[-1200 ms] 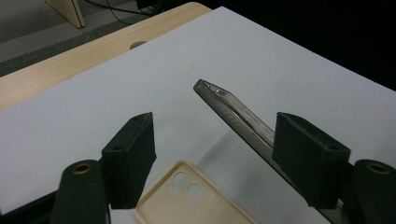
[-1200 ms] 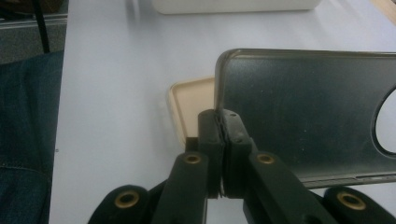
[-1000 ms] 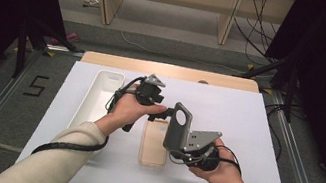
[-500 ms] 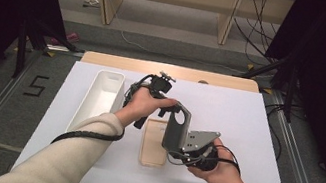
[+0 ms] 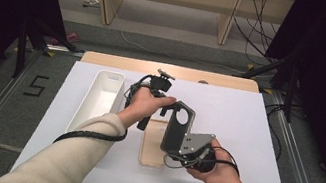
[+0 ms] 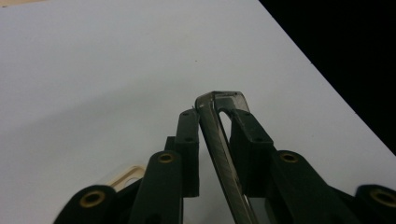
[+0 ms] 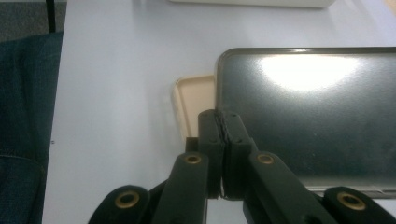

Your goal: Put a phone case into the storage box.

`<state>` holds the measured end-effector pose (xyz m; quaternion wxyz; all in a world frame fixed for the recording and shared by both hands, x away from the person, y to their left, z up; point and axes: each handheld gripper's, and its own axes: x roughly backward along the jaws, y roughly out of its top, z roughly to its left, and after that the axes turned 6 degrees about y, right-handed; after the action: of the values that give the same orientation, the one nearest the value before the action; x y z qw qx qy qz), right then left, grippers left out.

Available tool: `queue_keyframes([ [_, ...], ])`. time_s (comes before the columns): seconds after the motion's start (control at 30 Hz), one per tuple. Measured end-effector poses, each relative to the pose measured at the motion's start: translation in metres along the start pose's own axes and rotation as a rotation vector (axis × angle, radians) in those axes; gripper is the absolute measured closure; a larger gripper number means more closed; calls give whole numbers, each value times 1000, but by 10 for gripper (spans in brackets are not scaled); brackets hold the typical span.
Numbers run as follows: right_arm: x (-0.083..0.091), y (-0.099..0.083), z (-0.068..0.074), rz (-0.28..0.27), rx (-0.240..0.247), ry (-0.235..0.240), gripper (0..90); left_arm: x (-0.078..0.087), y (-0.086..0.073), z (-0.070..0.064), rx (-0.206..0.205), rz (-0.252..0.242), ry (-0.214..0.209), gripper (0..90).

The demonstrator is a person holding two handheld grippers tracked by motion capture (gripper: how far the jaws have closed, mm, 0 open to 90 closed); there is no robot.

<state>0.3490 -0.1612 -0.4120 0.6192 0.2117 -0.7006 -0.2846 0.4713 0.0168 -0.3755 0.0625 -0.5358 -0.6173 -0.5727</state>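
From the high view, your right gripper (image 5: pixel 176 147) holds a dark phone case (image 5: pixel 178 127) upright above the middle of the white table (image 5: pixel 247 121), over a beige case (image 5: pixel 152 155) lying flat below it. Your left gripper (image 5: pixel 168 106) meets the dark case's upper edge, near its camera cutout. A white bin (image 5: pixel 98 100) stands to the left, well apart.

In the left gripper view, your left gripper (image 6: pixel 215 126) has its jaws either side of the dark phone case (image 6: pixel 219 140), seen edge-on: the left jaw lies against the rim, while the right jaw stands in the cutout with a slim gap, so I cannot tell whether it clamps.

In the right gripper view, your right gripper (image 7: pixel 223 126) is pinched tight on the left edge of the dark phone case (image 7: pixel 308 116), whose glossy face spreads rightward. The beige case (image 7: pixel 196 100) lies just behind the jaws on the table.
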Motion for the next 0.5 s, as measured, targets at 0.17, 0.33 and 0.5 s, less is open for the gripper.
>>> queue_keyframes([
  [0.17,-6,1,1,40,18,-14,889,7,0,-12,5,-44,-39,813],
  [0.33,-10,0,1,63,28,-33,878,16,-1,-27,-64,-94,-46,823],
  [0.5,-10,-2,-1,31,13,-82,734,21,-4,-30,-123,-144,-47,823],
])
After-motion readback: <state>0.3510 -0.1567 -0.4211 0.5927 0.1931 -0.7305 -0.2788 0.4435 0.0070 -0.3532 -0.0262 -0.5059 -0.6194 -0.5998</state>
